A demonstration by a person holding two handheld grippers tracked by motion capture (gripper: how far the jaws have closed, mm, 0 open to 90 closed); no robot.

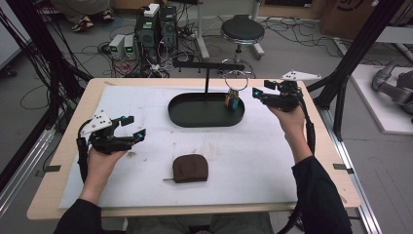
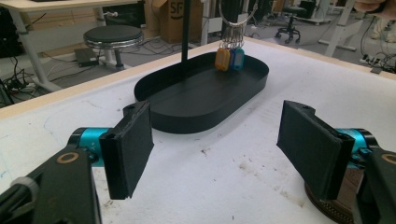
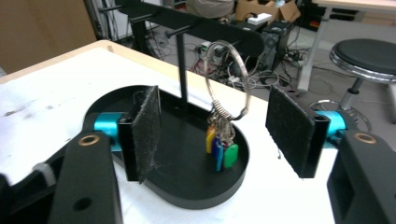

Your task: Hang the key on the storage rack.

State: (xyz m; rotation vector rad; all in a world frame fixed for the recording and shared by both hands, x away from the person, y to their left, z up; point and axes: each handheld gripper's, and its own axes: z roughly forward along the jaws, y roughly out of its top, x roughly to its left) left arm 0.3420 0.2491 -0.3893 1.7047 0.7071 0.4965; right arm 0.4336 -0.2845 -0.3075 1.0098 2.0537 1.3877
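Cables and a round stool crowd the floor beyond the table (image 1: pixel 68 131), and on its white mat the black oval tray (image 1: pixel 181 117) carries a hanger stand. From the stand's arm hangs the key ring (image 3: pixel 229 79), its coloured tags (image 3: pixel 222 151) dangling just above the tray floor. Right gripper (image 1: pixel 260 93) is up beside that ring, jaws spread wide, nothing between them. Left gripper (image 1: pixel 131 129) hovers over the mat, equally wide and empty (the brown pouch (image 1: pixel 191 168) sits near it, untouched). My read: the ring is light, stiff, slick wire and will swing at a touch, so pinch the wire loop itself, low near the coil, not the loose tags.
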